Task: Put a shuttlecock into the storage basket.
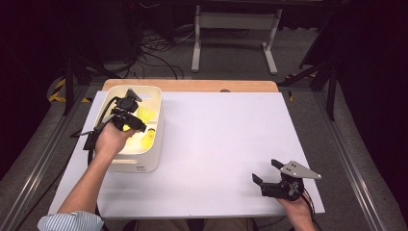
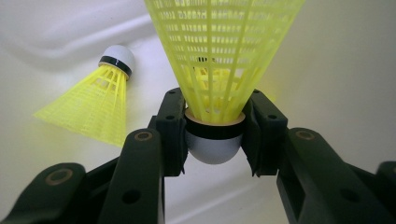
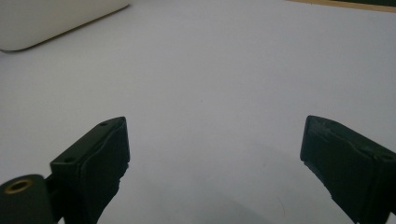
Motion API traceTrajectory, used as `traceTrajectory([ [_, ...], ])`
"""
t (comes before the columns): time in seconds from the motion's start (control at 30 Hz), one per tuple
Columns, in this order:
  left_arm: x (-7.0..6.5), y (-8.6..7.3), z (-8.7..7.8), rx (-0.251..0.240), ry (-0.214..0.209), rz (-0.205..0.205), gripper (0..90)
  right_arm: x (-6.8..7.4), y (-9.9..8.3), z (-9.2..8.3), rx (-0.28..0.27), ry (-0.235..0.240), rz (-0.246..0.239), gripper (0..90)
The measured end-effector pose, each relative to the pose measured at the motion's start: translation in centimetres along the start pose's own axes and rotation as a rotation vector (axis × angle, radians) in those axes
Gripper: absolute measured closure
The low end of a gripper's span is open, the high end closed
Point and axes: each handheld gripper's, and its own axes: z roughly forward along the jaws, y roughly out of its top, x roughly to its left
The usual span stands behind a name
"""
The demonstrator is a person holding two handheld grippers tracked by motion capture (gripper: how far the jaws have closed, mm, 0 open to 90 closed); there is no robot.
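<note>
My left gripper [image 1: 138, 126] reaches down into a white bin [image 1: 139, 163] at the table's left. In the left gripper view its jaws [image 2: 213, 109] sit on either side of the white cork of a yellow shuttlecock [image 2: 219, 46], both pads touching the cork at its black band, with the skirt pointing away from the camera. A second yellow shuttlecock [image 2: 93, 102] lies on its side on the bin floor to the left. Yellow shuttlecocks [image 1: 146, 115] show inside the bin from above. My right gripper [image 1: 266, 171] rests at the table's near right, open, nothing between its jaws [image 3: 215, 140].
The white table sheet [image 1: 216, 144] stretches between the bin and the right gripper. The bin's corner [image 3: 46, 23] appears far off in the right gripper view. A wooden strip [image 1: 192, 85] runs along the table's far edge; cables and a stand lie on the floor beyond.
</note>
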Motion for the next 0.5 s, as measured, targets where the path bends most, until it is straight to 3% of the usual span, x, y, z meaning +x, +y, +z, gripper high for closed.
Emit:
traceTrajectory([
  [0.17,-0.2,-0.2,-0.6,-0.03,-0.003,-0.005,45.7,0.0,0.0,0.0,0.0,-0.003,0.002,8.5],
  [0.5,-0.3,-1.2,-2.3,-0.074,0.005,0.004,37.0,0.0,0.0,0.0,0.0,0.0,0.001,8.5],
])
